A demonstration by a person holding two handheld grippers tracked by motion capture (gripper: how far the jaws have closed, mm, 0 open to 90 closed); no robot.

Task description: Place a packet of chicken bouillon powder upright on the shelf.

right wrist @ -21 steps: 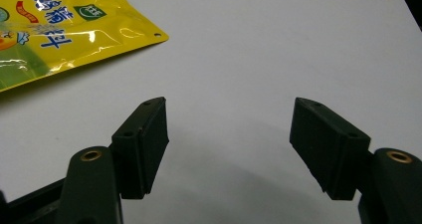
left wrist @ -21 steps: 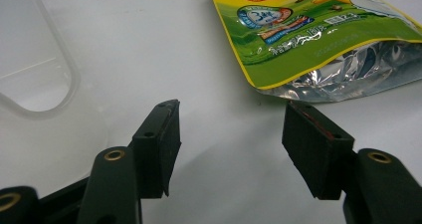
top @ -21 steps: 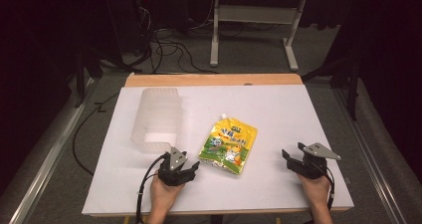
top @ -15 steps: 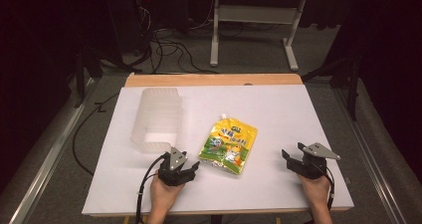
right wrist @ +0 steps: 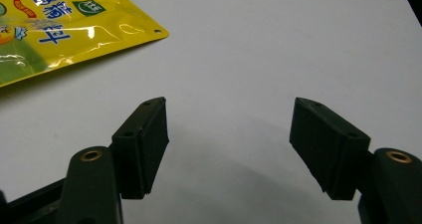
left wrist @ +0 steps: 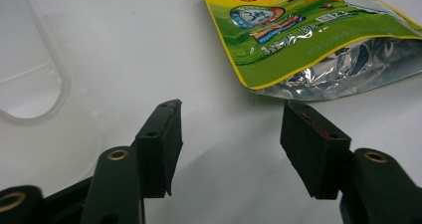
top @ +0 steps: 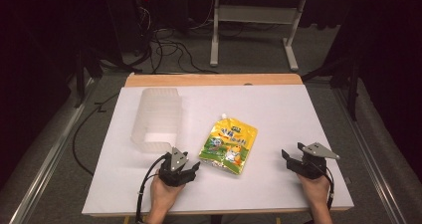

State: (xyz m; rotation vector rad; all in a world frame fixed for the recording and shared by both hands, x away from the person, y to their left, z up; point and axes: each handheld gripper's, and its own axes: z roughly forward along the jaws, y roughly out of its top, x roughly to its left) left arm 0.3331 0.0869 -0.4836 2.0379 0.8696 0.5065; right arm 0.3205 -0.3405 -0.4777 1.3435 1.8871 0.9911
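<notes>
High view: fixed overhead cam, faces fwd and down over whole table (top: 298, 114). Left gripper view: cam on left gripper (top: 191, 170), low and close to tabletop, pouch (left wrist: 318, 40) base at 1 o'clock, container (left wrist: 30, 84) at 10. Right gripper view: same low, close setup; pouch corner at 10 o'clock. All three views share the pouch.

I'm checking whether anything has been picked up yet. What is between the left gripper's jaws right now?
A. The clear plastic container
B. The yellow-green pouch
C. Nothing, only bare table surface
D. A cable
C. In the left gripper view the left gripper stands with its jaws apart over the bare white table; the pouch lies just beyond its tips and the clear container off to one side.
</notes>
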